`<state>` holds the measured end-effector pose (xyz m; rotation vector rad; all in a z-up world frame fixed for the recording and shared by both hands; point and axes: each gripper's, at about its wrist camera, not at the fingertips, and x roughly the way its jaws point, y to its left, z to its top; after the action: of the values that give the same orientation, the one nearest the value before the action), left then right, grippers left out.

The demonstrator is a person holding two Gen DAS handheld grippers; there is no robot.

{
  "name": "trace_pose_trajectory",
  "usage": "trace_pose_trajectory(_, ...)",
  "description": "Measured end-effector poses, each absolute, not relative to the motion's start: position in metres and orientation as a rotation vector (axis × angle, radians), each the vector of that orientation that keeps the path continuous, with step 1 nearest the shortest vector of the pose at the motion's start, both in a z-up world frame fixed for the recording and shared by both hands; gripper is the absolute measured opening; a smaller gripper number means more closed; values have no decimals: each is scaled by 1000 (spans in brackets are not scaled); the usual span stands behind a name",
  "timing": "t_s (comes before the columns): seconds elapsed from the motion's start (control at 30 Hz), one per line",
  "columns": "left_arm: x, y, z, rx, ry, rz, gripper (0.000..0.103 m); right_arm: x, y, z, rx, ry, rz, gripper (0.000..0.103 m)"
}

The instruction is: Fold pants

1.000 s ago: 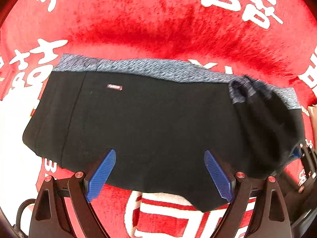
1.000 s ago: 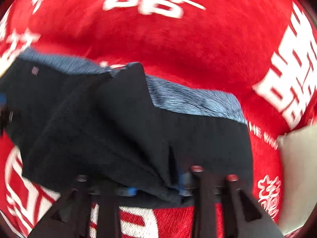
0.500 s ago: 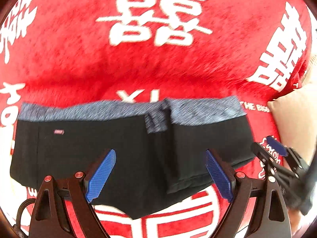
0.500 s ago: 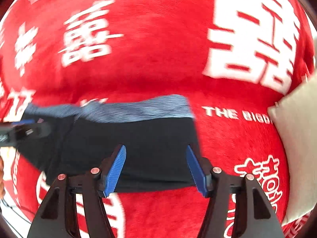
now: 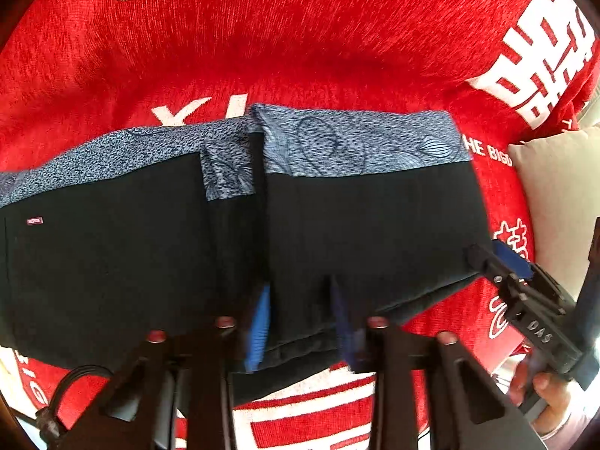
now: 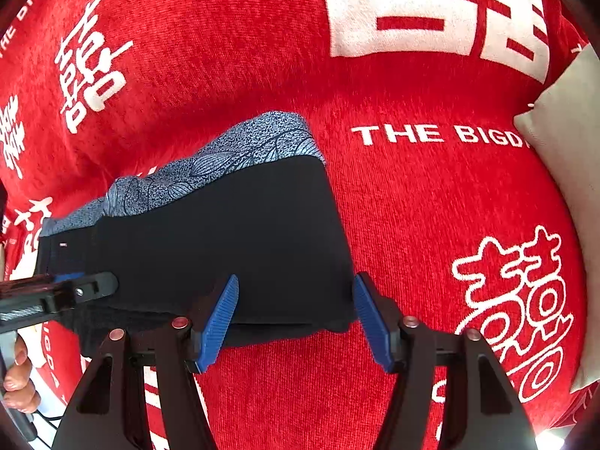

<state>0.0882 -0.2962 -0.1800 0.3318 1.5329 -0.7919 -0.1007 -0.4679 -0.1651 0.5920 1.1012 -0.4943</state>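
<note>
Black pants (image 5: 356, 232) with a blue-grey patterned waistband lie on a red blanket, their right part folded over the middle. My left gripper (image 5: 300, 326) has its blue fingers closed in on the near edge of the folded layer, pinching the black cloth. My right gripper (image 6: 296, 318) is open, its blue fingers straddling the near right corner of the pants (image 6: 225, 232) without holding them. The right gripper also shows at the right of the left wrist view (image 5: 517, 281). The left gripper shows at the left edge of the right wrist view (image 6: 78, 288).
A red blanket (image 6: 431, 206) with white characters and lettering covers the surface. A beige cushion (image 6: 570, 142) lies at the right edge; it also shows in the left wrist view (image 5: 555, 195).
My right gripper let go of the folded flap and drew back to the right, open. My left gripper moved right and closed on the near edge of the folded layer.
</note>
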Motion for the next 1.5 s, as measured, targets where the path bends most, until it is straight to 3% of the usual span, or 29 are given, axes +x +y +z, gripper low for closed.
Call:
trace_pose_trajectory(0.03, 88, -295, -177, 320, 1531, -796, 20, -102, -470, -165, 607, 1101, -493, 67)
trace_pose_trajectory(0.2, 79, -284, -158, 337, 1489, -812, 19, -110, -477, -151, 606, 1078, -478, 67)
trace_pose_trajectory(0.27, 71, -281, -173, 391, 1497, -789, 11, -117, -476, -147, 609, 1085, -463, 67)
trace_pose_trajectory(0.43, 59, -268, -190, 365, 1457, -770, 11, -121, -462, -155, 579, 1124, -450, 67)
trace_pose_trajectory(0.57, 56, -265, -187, 370, 1443, -758, 11, -126, -472, -143, 613, 1050, -466, 67)
trace_pose_trajectory(0.63, 57, -268, -189, 377, 1442, -755, 11, -120, -486, -138, 627, 1027, -471, 58)
trace_pose_trajectory(0.7, 56, -270, -190, 379, 1442, -755, 11, -104, -506, -136, 662, 1014, -455, 34)
trace_pose_trajectory(0.77, 57, -271, -190, 378, 1443, -753, 11, -81, -528, -139, 691, 1008, -444, 29)
trace_pose_trajectory(0.97, 56, -275, -190, 392, 1436, -742, 11, -18, -566, -164, 692, 1127, -432, 31)
trace_pose_trajectory(1.1, 56, -276, -191, 384, 1443, -747, 11, -3, -579, -173, 736, 1176, -413, 45)
trace_pose_trajectory(1.17, 56, -276, -190, 382, 1446, -746, 11, 4, -575, -184, 729, 1214, -390, 44)
trace_pose_trajectory(1.2, 56, -275, -190, 378, 1448, -747, 11, 5, -571, -190, 711, 1235, -384, 31)
trace_pose_trajectory(1.27, 58, -276, -189, 375, 1452, -748, 11, 3, -563, -195, 651, 1243, -411, 27)
trace_pose_trajectory(1.43, 59, -278, -190, 389, 1447, -754, 11, -3, -560, -207, 680, 1203, -484, 27)
trace_pose_trajectory(1.5, 60, -279, -190, 393, 1445, -749, 11, -4, -563, -212, 706, 1192, -510, 34)
